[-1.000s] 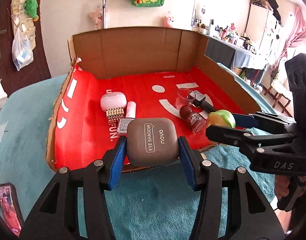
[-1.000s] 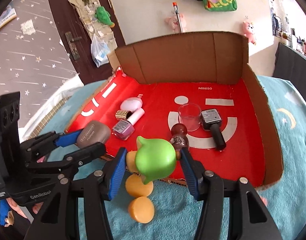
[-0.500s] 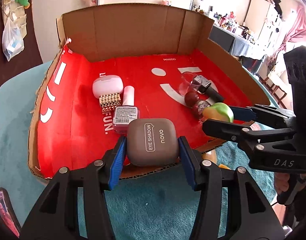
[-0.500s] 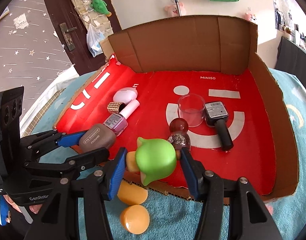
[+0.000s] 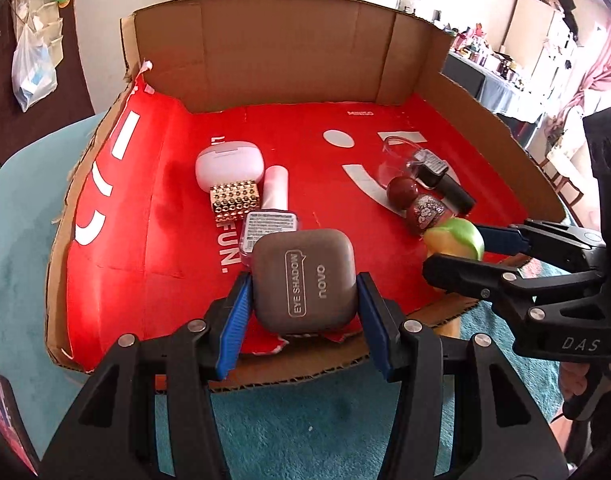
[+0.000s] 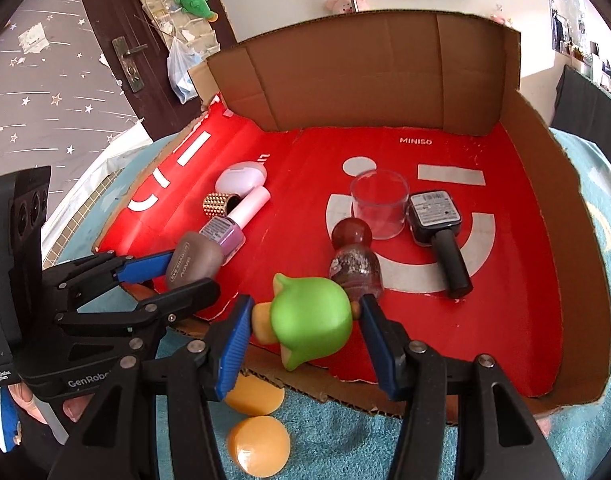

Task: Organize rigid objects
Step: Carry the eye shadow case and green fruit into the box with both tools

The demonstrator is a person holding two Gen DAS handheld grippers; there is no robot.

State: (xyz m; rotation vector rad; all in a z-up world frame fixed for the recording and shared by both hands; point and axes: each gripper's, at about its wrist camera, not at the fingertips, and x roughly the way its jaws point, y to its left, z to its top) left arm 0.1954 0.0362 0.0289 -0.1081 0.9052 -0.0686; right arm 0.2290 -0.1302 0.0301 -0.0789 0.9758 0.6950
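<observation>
Your red-lined cardboard tray (image 5: pixel 117 264) has tall brown walls at the back and along your right side, while its near edge is only a torn, low lip lying on the teal fabric surface (image 5: pixel 305 420). The left part of the red floor is bare, and so is the near right corner in the right wrist view.

Your left gripper (image 5: pixel 303 312) is clamped on the grey rounded-square eye shadow case (image 5: pixel 303 276), its blue pads pressed against both sides (the printed lid faces up). The case sits just over the tray's near lip, touching the lilac nail polish bottle with the pale pink cap (image 5: pixel 271 216) beyond it. Behind that lie a gold studded cylinder (image 5: pixel 235 200) and a white oval case (image 5: pixel 229 162), close together.

Your right gripper (image 6: pixel 305 334) grips the green and yellow rubber toy (image 6: pixel 311 322) at the same near edge, just in front of the glittery brown nail polish bottle with the round dark red cap (image 6: pixel 355 258). Farther in stand a clear plastic cup (image 6: pixel 379 202) and, beside it, a dark nail polish bottle with a black cap (image 6: pixel 441 236) lying flat.

Two orange round pieces (image 6: pixel 257 442) hang below the toy outside the tray, over the fabric.
</observation>
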